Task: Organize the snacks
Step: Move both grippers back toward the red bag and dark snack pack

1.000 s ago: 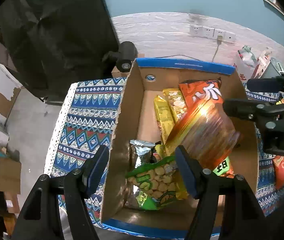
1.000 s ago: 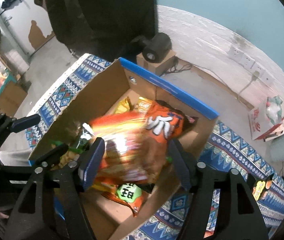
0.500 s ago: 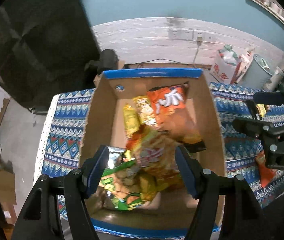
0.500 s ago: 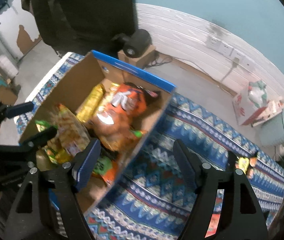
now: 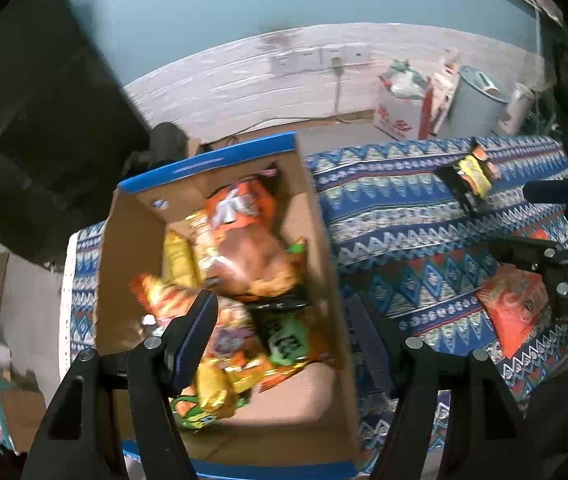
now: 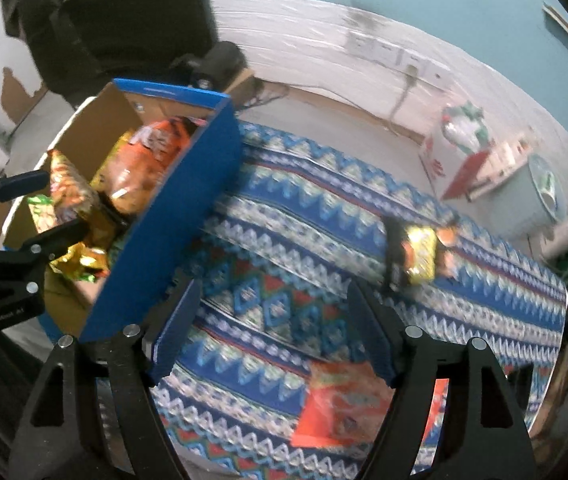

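Since a second ago the large orange bag (image 5: 243, 236) has been dropped into the cardboard box (image 5: 324, 264), and both grippers have been carried sideways away from over it, the right one out over the patterned tablecloth (image 6: 324, 216). The right gripper (image 6: 271, 328) is seen with its jaws spread wide and released, nothing between them but cloth; they have just been opening further. Just below and beside its right finger an orange snack packet (image 6: 340, 404) is laid flat on the cloth, near the table's near edge. The left gripper (image 5: 284, 344) is likewise held open and empty, its left finger over the box's contents and its right finger outside the box wall, so that the wall is straddled without being touched. Directly under it, in the near part of the box, a heap of packets is seen: a green packet (image 5: 288, 340), yellow and gold wrappers (image 5: 211, 392) and an orange-yellow bag (image 5: 163, 296). Farther in, the large orange bag is lying across the middle toward the far wall, with a yellow packet (image 5: 177, 258) beside it on the left. Farther across the cloth, well apart from the box, a small group of packets with a yellow one in the middle (image 6: 420, 256) is left lying. Beyond the table a white box (image 6: 444, 160) and a pale bin (image 5: 480, 104) are standing on the floor against a white-boarded wall (image 5: 284, 76) fitted with sockets.
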`<action>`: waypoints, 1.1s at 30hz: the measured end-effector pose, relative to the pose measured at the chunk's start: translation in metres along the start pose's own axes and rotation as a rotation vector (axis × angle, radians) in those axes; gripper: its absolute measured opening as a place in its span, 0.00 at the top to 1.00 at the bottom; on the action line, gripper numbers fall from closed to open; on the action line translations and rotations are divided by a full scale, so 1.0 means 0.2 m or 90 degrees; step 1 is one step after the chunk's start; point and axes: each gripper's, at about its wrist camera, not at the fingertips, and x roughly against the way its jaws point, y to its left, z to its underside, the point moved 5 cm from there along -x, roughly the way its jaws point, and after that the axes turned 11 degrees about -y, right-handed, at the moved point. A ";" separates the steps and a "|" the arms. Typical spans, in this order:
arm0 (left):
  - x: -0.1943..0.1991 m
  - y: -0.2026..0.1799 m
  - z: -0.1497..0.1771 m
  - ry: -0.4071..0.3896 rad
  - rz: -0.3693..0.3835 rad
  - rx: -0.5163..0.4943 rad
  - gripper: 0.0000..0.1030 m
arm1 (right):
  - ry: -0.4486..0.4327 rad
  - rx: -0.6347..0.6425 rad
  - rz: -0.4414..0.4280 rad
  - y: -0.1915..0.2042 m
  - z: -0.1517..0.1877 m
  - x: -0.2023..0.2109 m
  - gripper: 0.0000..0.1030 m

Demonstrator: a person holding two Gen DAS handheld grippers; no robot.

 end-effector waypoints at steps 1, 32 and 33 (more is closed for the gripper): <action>0.00 -0.04 -0.01 -0.001 0.002 -0.009 0.32 | 0.001 -0.006 0.004 -0.03 0.02 0.01 0.27; -0.25 -0.85 0.11 0.081 0.100 -0.187 0.32 | 0.130 -0.150 0.087 -0.66 0.84 0.10 0.27; -0.25 -0.86 0.11 0.081 0.100 -0.190 0.32 | 0.140 -0.145 0.097 -0.67 0.86 0.08 0.27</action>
